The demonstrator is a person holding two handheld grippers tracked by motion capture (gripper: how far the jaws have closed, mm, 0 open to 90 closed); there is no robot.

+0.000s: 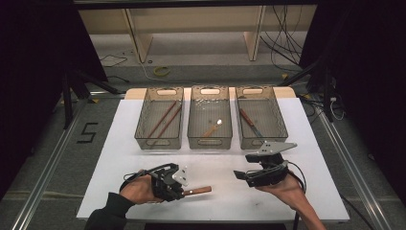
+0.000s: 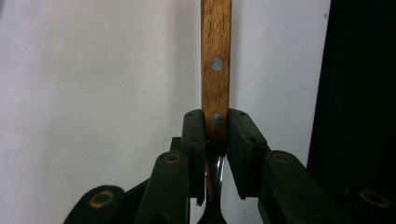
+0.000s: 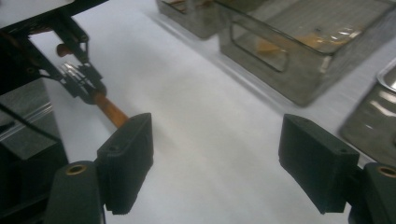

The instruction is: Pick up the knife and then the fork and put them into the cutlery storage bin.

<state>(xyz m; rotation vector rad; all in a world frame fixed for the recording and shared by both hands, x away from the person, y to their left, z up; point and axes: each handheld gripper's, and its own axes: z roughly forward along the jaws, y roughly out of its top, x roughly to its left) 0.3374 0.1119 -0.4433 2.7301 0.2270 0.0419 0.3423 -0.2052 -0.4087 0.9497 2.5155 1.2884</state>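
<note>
- The left tool [image 1: 184,188] is clamped on a wooden-handled utensil [image 1: 198,190]; its pads [image 2: 194,135] pinch the riveted handle where it joins the metal neck.
- The handle juts toward the right tool [image 1: 239,175], low over the white tabletop [image 1: 220,165].
- The right tool's jaws stand wide apart with nothing between them.
- Three mesh bins [image 1: 209,139] sit beyond.

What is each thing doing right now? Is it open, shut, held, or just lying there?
left gripper: shut on the wooden-handled utensil.
wooden-handled utensil: held, handle sticking out past the jaws.
right gripper: open, nothing between its jaws.
left bin: open-topped, two sticks lying inside.
middle bin: open-topped, one utensil inside.
right bin: open-topped, one utensil inside.
</note>
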